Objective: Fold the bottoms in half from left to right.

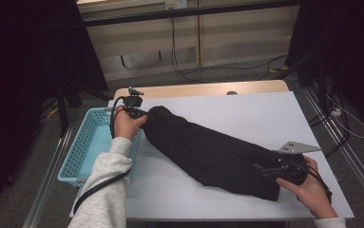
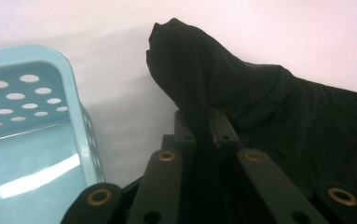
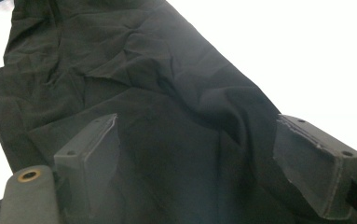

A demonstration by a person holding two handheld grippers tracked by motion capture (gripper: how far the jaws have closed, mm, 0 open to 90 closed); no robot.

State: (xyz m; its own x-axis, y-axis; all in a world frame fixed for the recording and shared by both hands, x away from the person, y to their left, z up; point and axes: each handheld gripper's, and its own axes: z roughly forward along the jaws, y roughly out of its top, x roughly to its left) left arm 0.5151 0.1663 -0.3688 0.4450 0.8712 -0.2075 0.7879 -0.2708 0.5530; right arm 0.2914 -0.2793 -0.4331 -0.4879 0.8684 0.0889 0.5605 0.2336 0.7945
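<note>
— How is the table laid out?
— A long cloth is laid slantwise across it, from the far left toward the near right corner. A basket is set at the left edge, just beside the cloth's far end.
— And the grippers?
— The left gripper is placed at the cloth's far end, between basket and cloth, with a fold caught in its jaws. The right gripper is placed at the near end, its jaws spread over the cloth.

My right gripper sits with jaws wide apart, pads clear of fabric. Black cloth lies crumpled between and beyond them, running to the upper left. White table flanks it on both sides.
</note>
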